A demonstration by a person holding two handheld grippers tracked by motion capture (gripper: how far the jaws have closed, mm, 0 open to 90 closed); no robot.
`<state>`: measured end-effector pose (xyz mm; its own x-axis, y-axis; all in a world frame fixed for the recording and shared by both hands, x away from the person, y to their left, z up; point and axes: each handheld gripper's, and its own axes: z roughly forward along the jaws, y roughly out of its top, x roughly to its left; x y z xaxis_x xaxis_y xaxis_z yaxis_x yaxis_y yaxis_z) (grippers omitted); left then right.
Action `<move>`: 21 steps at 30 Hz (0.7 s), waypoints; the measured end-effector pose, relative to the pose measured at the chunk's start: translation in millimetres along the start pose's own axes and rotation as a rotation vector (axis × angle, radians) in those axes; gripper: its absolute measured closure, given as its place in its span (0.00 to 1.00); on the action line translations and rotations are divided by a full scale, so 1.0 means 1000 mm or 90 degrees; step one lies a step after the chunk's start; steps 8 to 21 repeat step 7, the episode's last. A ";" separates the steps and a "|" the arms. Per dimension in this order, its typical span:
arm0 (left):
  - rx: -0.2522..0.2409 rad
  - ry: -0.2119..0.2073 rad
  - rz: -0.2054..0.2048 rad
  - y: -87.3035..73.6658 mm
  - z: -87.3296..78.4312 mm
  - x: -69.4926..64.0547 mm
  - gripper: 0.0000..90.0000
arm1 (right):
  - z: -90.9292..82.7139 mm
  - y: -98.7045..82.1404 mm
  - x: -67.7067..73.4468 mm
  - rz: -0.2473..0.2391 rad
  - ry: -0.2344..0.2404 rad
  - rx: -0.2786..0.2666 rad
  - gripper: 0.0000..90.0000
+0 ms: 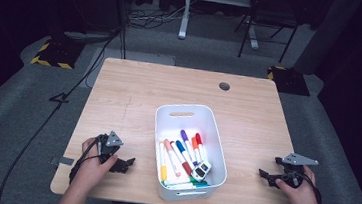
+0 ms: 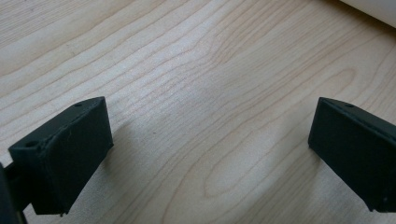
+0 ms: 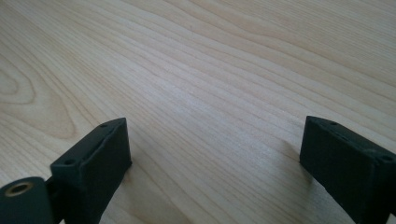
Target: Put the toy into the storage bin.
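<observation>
Between the two black jaws of the left gripper lies bare light wood only; the jaws stand wide apart and hold nothing. The right gripper is in the same condition: jaws wide, nothing between them. In the high view, both grippers rest on the pale wooden table near its front edge, the left gripper just beside the left wall of the white rectangular plastic bin, the right gripper well apart from the bin's right wall.

The bin stands between the two grippers, its long axis running away from the person. The left gripper appears the nearer one, its jaws pointing toward the bin.

Contents, as countable from above: about six coloured marker pens, lying roughly parallel and slightly slanted along the bin's long axis; one small white toy car at the bin's near right; flat green and white items beneath, count not discernible.
</observation>
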<state>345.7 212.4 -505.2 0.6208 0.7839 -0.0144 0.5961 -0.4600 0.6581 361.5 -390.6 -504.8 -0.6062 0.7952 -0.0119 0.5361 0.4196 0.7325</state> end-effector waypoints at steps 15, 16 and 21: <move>0.000 0.000 0.000 0.000 0.000 0.000 0.00 | 0.000 0.000 0.000 -0.001 0.001 0.002 0.10; 0.000 0.000 0.000 0.000 0.000 0.000 0.00 | 0.000 0.000 0.000 -0.001 0.001 0.002 0.10; 0.000 0.000 0.000 0.000 0.000 0.000 0.00 | 0.000 0.000 0.000 -0.001 0.001 0.002 0.10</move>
